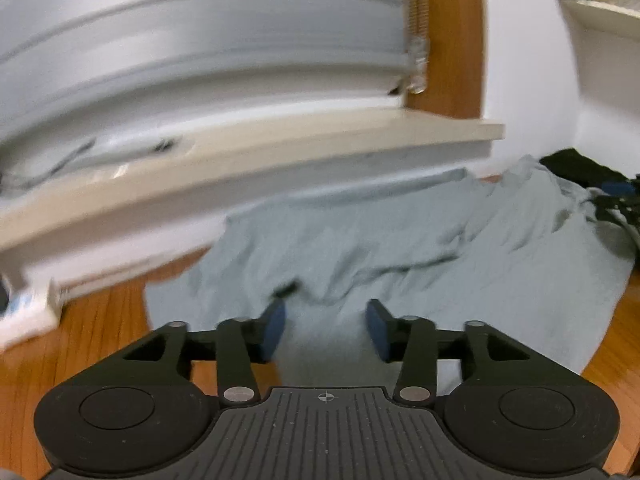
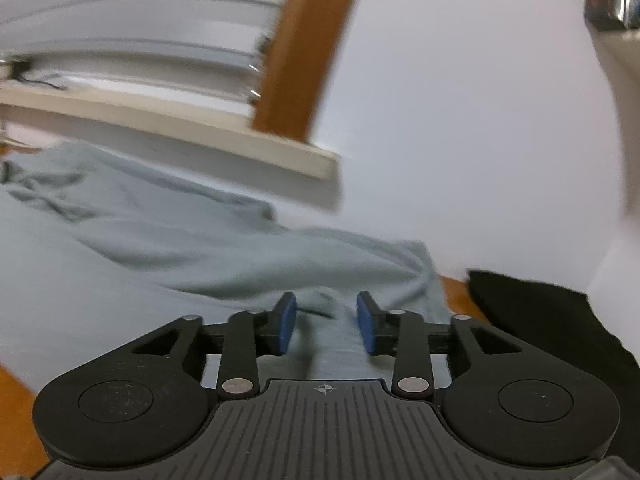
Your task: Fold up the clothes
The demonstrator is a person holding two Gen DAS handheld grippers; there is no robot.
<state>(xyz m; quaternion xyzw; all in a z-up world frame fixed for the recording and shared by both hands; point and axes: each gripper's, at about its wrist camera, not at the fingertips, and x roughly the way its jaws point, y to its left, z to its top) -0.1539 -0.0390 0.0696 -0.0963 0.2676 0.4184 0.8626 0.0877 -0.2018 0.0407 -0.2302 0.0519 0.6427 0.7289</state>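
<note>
Garment (image 1: 400, 248) spread on floor (image 1: 100, 320) below window sill (image 1: 280, 140), dark clothing (image 2: 540, 320) laid at its right

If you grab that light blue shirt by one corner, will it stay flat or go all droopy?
Probably droopy: the light blue shirt already lies in soft wrinkles and folds. It looks thin, so likely light. On the smooth wooden floor it may slide when pushed and bunch up.

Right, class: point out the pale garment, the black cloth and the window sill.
pale garment (image 1: 400, 240): left wrist view, its wrinkled middle.
black cloth (image 2: 540, 320): right wrist view, its flat upper part.
window sill (image 1: 280, 140): left wrist view, its front edge.
</note>
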